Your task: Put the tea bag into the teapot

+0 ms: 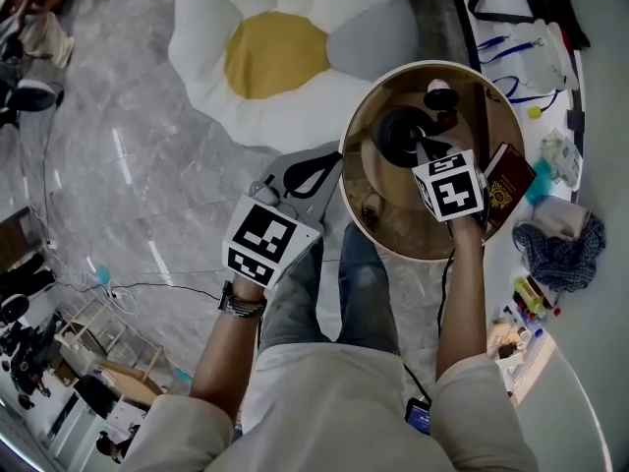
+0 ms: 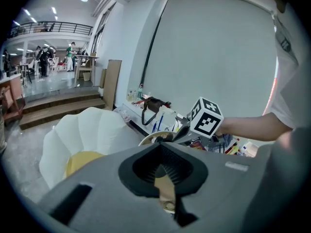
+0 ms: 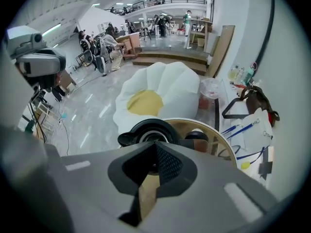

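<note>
A black teapot [image 1: 401, 134] stands open-topped on a round wooden table [image 1: 393, 232]. In the right gripper view the teapot [image 3: 146, 129] lies just beyond the jaws, its spout to the left. My right gripper [image 1: 425, 151] hangs steeply over the teapot's mouth with its jaws shut; I cannot tell if anything thin is pinched between them. My left gripper [image 1: 326, 168] hovers off the table's left rim, above the person's knees, jaws shut with nothing seen in them. The left gripper view shows the right gripper [image 2: 179, 134] over the table. No tea bag can be made out.
A dark lid-like piece [image 1: 442, 122] and a small cup [image 1: 437, 90] sit on the table behind the teapot. A red booklet [image 1: 509, 179], a blue checked cloth [image 1: 560, 240] and clutter lie on the white counter [image 1: 590, 332] at right. A daisy-shaped cushion [image 1: 275, 47] lies on the floor.
</note>
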`<state>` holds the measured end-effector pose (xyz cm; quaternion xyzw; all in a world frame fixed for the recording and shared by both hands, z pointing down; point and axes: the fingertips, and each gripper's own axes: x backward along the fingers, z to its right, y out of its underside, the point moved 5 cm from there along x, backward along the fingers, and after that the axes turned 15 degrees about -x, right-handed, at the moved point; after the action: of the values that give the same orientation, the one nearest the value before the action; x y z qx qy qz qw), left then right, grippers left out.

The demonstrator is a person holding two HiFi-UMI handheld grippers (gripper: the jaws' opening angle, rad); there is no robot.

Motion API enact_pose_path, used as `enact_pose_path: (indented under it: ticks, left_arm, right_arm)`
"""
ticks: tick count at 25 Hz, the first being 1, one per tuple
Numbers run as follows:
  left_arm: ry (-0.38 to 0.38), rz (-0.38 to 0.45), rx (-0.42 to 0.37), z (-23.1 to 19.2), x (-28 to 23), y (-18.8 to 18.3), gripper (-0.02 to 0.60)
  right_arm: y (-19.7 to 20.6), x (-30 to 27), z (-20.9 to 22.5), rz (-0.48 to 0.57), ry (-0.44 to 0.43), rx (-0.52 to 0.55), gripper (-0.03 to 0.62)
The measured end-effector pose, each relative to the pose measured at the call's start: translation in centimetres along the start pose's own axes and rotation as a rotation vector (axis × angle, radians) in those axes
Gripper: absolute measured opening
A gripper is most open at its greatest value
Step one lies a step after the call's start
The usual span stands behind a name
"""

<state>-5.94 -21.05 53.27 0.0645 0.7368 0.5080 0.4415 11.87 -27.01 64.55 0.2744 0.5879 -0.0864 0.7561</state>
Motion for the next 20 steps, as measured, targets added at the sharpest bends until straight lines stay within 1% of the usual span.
enact_pose_path:
  ticks: [5, 12, 17, 20]
  left_arm:
    - [0.059, 0.010, -0.003, 2.0, 0.4, -1.2, 0.008]
    - [0.092, 0.019, -0.011, 4.3, 1.1, -3.1, 0.008]
    - [0.082, 0.051, -0.029, 5.6, 2.5, -4.5, 0.008]
    - [0.113, 0.068, -0.047, 6.8, 3.1, -5.4, 0.008]
  right_arm:
    - [0.9, 3.1, -0.4, 0.066, -0.015, -0.065, 0.006]
    - [2.7, 7.8, -0.7, 0.153, -0.046, -0.143, 0.006]
    - [4.4, 11.5, -1.2, 0.234, -0.065, -0.231, 0.006]
    - [5.4, 13.8, -1.4, 0.280, -0.058, -0.272, 0.006]
